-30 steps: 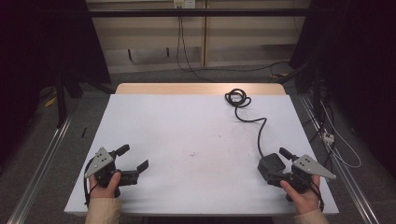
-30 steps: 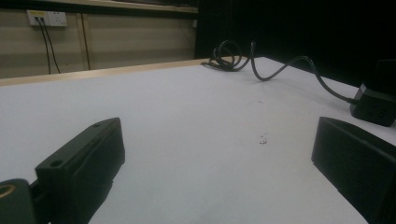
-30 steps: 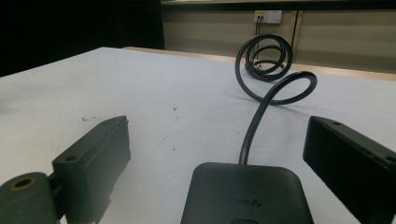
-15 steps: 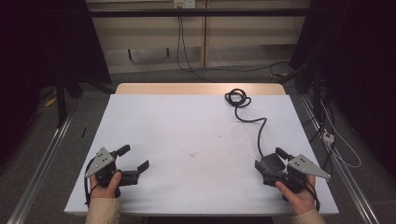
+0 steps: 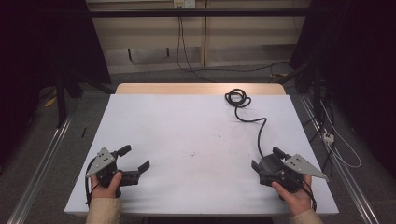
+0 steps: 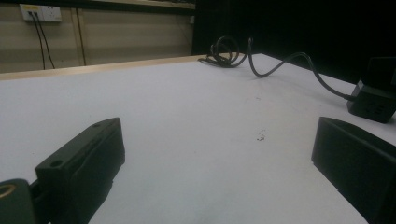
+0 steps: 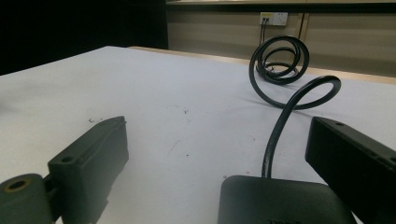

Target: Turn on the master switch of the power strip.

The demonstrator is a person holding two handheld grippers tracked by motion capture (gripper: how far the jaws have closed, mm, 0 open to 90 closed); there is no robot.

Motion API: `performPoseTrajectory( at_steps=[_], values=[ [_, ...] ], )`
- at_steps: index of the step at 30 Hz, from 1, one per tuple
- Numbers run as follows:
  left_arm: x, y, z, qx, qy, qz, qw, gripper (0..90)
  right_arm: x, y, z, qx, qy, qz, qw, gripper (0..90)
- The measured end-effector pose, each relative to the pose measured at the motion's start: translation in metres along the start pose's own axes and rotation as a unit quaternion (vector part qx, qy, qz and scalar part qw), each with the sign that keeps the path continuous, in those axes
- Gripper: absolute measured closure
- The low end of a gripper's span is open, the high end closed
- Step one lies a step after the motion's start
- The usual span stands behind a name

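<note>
A black cable (image 5: 251,119) runs from a coil (image 5: 237,97) at the table's far edge to a black adapter block (image 5: 270,163) near the front right. My right gripper (image 5: 267,158) is open, its jaws on either side of the block. In the right gripper view the block (image 7: 285,200) lies low between the wide jaws of that gripper (image 7: 217,135), touching neither. My left gripper (image 5: 135,158) stands open at the front left with nothing in it. In the left gripper view, this gripper (image 6: 217,135) faces bare table, with the block (image 6: 373,100) far off to the right.
The white table top (image 5: 187,130) has a wooden strip (image 5: 187,88) along its far edge. Loose cables (image 5: 336,144) lie on the floor to the right. A metal rail (image 5: 42,158) runs along the left side. A wall socket (image 7: 273,18) is behind the table.
My right gripper has shifted slightly left and toward the near edge, closing in around the adapter block. The left gripper has stayed where it was.
</note>
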State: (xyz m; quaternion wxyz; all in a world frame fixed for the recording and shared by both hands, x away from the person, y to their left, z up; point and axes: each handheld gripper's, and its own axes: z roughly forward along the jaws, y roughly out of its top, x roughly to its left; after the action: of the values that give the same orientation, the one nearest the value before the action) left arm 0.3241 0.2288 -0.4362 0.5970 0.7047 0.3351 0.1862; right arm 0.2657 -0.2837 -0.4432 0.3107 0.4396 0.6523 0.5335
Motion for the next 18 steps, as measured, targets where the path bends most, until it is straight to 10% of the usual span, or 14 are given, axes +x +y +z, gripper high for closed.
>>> performPoseTrajectory(
  at_steps=[18],
  values=[
    [0.0002, -0.0008, -0.0005, 0.002, -0.001, 0.000, 1.0000, 2.3, 0.0047, -0.0009, 0.0044, -0.001, 0.013, -0.002, 0.9999, 5.4]
  ],
)
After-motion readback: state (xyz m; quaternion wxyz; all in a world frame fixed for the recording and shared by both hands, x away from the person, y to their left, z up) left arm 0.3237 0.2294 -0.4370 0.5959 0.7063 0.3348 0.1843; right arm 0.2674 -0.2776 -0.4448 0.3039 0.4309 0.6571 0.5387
